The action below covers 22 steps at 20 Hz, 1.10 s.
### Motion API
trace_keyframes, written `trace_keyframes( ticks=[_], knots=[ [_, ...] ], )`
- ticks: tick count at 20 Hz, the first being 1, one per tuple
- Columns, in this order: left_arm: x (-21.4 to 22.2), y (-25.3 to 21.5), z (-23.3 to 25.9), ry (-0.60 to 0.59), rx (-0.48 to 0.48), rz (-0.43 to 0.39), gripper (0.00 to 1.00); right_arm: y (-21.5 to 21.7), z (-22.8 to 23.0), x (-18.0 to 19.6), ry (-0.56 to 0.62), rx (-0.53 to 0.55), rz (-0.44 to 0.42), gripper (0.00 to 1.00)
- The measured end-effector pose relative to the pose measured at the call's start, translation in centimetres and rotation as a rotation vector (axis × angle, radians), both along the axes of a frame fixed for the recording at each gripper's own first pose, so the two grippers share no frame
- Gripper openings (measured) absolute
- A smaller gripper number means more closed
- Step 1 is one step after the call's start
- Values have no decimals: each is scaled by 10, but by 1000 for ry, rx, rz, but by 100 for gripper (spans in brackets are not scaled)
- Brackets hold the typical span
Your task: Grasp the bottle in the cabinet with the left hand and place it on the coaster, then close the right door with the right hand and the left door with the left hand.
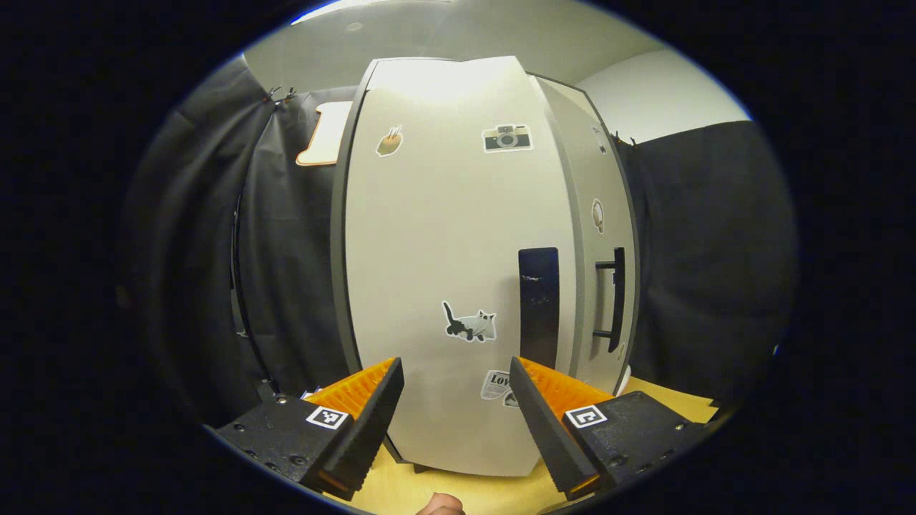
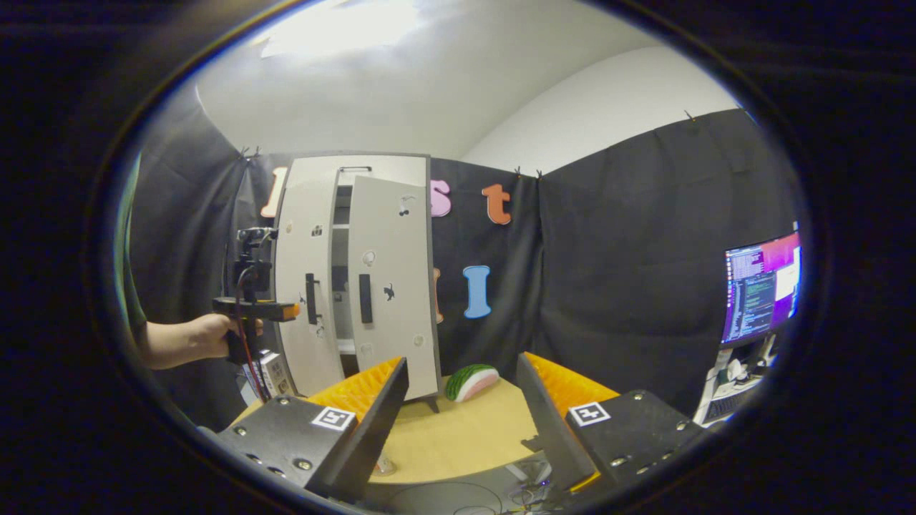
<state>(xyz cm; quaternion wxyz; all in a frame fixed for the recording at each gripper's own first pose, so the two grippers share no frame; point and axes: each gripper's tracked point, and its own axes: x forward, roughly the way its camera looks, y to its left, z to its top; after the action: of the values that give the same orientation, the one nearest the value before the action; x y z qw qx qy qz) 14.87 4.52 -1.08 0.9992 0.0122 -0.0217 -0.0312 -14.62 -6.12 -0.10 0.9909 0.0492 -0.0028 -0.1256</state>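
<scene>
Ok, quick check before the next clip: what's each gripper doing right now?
Left gripper: open, empty, facing the white stickered cabinet door.
Right gripper: open, empty, above the round wooden table.

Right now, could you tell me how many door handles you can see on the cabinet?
2: one handle on the left door, one handle on the right door, facing across the gap.

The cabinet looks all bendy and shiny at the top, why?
In the left gripper view the fisheye lens bows the cabinet outward, and ceiling light glares on its top. In the right gripper view the cabinet sits farther off, so it bends less, and the ceiling is washed out.
</scene>
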Motion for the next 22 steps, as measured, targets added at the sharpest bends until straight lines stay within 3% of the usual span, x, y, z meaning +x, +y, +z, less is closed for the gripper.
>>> trace_keyframes(
  ticks=[5,11,22],
  knots=[
    [21,-20,-12,27,-21,-39,94,-3,-7,15,23,-28,-39,93],
    [33,-15,-20,57,-30,-41,93,12,-7,51,52,-48,-30,93],
    [-1,-7,-20,57,-37,-118,94,56,21,143,23,-79,61,93]
  ],
)
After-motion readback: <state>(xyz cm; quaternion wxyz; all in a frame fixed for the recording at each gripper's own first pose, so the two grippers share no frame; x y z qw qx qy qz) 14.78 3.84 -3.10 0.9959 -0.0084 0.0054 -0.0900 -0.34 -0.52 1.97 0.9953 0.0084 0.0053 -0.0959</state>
